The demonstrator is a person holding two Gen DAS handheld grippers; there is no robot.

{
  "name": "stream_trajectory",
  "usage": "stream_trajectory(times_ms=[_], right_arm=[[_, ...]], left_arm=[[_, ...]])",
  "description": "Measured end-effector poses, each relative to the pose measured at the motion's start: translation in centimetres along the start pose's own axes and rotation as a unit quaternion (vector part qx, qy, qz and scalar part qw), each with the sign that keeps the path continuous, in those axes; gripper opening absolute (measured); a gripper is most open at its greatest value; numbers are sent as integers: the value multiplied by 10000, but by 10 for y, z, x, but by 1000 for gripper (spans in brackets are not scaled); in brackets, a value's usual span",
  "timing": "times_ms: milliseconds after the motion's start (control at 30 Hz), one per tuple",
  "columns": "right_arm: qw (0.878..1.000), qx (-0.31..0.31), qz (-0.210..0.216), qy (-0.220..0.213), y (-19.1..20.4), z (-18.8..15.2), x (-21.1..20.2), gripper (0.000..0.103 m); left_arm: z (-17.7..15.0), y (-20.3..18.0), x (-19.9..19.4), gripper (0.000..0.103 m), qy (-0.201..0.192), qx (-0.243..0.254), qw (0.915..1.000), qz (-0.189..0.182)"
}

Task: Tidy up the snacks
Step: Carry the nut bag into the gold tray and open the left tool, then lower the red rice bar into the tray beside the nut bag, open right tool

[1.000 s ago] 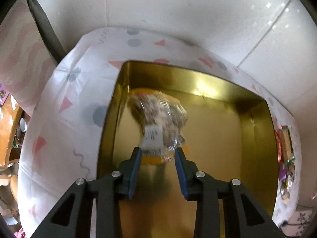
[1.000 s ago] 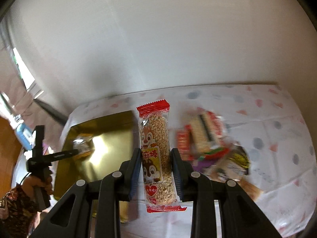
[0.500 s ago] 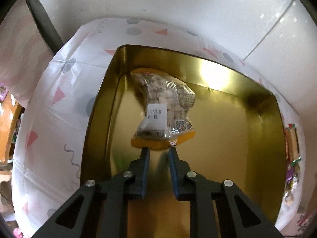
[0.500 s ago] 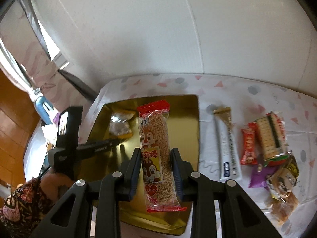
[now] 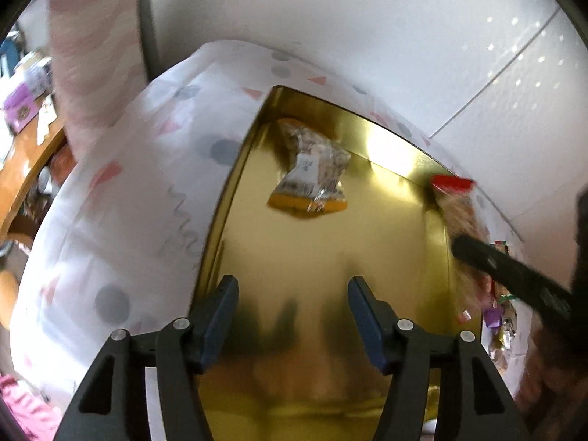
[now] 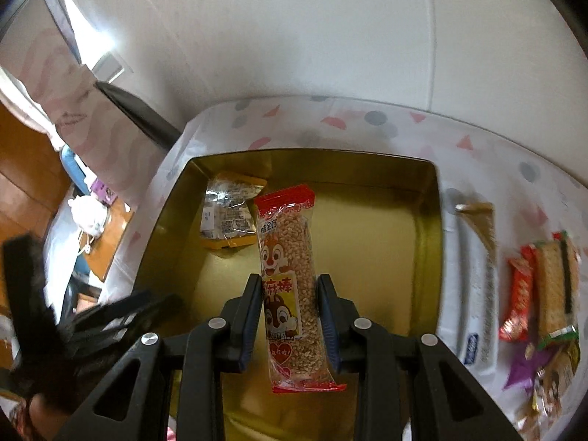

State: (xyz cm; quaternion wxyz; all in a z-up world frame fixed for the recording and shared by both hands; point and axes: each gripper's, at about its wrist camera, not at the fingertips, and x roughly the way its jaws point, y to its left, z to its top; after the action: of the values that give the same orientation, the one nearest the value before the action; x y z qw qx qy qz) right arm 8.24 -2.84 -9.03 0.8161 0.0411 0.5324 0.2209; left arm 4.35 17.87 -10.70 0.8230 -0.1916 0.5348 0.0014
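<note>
A gold tin tray [image 5: 330,257] [image 6: 428,228] sits on the patterned tablecloth. A clear snack bag with orange ends [image 5: 310,172] [image 6: 229,217] lies in its far left corner. My left gripper [image 5: 290,294] is open and empty above the tray's near part. My right gripper [image 6: 290,286] is shut on a long sesame stick pack with a red top and squirrel print [image 6: 288,257], held over the tray; the pack also shows at the right in the left wrist view [image 5: 459,209].
Several loose snacks lie on the cloth right of the tray: a long white and gold stick pack [image 6: 477,279], a red bar [image 6: 518,294], a cracker pack [image 6: 555,279] and a purple wrapper [image 6: 525,367]. A white wall stands behind.
My left gripper let go of the orange-ended bag, opened wide and drew back. My right gripper carried the sesame stick pack further over the tray.
</note>
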Motion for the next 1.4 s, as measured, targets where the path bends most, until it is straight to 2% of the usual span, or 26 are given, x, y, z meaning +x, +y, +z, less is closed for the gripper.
stream_trajectory(times_ms=[300, 433, 600, 800, 1067, 1200, 1400], right_arm=[[9988, 310, 35, 368, 4, 26, 53, 30], [9986, 400, -80, 329, 5, 38, 70, 30], [9974, 656, 180, 220, 3, 50, 80, 33], [9976, 615, 301, 35, 2, 49, 62, 37], [9979, 601, 231, 110, -3, 30, 44, 37], [9993, 340, 152, 66, 2, 17, 27, 37], [9996, -104, -78, -246, 6, -8, -9, 37]], left_arm=[[-22, 19, -31, 67, -170, -232, 9996, -68], [-30, 21, -45, 69, -305, -143, 9993, -140], [-34, 24, -55, 73, -423, -139, 9989, -119], [-33, 22, -51, 73, -407, -247, 9987, -162], [-32, -1, -41, 73, -314, -58, 9992, -253], [-32, -7, -38, 79, -291, -49, 9993, -242], [-34, -22, -28, 79, -190, 20, 9994, -299]])
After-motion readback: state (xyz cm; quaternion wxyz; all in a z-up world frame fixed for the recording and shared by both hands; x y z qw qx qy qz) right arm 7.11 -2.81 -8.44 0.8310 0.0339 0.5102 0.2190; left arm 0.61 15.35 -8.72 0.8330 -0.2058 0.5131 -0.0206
